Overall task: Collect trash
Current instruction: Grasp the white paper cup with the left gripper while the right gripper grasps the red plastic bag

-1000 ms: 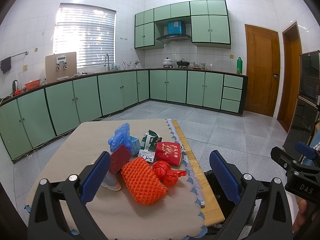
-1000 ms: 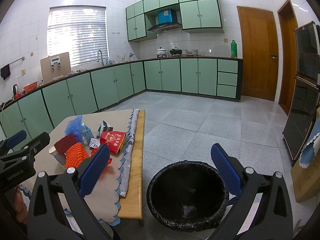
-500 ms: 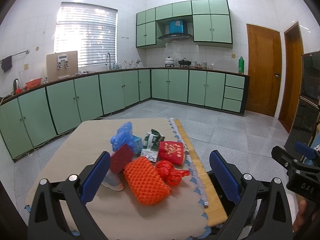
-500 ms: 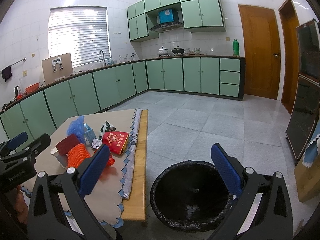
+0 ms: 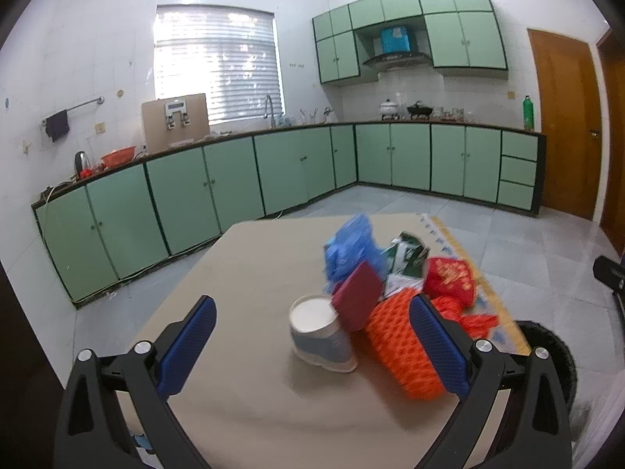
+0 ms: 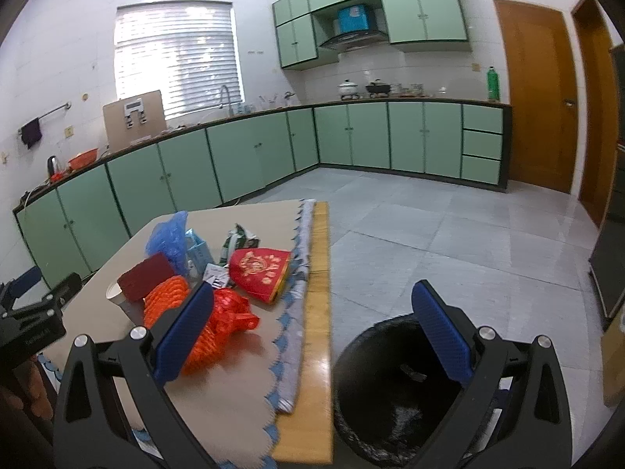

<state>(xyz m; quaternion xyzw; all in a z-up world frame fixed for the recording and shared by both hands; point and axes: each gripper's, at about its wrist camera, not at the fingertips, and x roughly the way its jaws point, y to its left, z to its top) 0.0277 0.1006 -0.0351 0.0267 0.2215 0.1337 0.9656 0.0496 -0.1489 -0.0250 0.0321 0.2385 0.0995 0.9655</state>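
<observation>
A heap of trash lies on the table (image 5: 254, 265): a white paper cup (image 5: 318, 328), a dark red card (image 5: 357, 301), an orange foam net (image 5: 402, 348), a blue plastic bag (image 5: 351, 246), a green-white carton (image 5: 404, 262), a red packet (image 5: 449, 279) and a red mesh bag (image 6: 230, 310). My left gripper (image 5: 312, 348) is open just before the cup, holding nothing. My right gripper (image 6: 312, 330) is open and empty, above the table's right edge, with the black-lined bin (image 6: 394, 387) below it on the floor.
Green cabinets (image 6: 351, 136) line the far and left walls under a counter. Grey tiled floor (image 6: 449, 242) stretches right of the table toward a wooden door (image 6: 535, 93). The cloth's scalloped hem (image 6: 297, 273) hangs along the table's wooden right edge.
The left gripper has swung left and closer to the table, so the paper cup now sits between its fingers' line. The right gripper has edged forward, bringing trash and bin nearer.
</observation>
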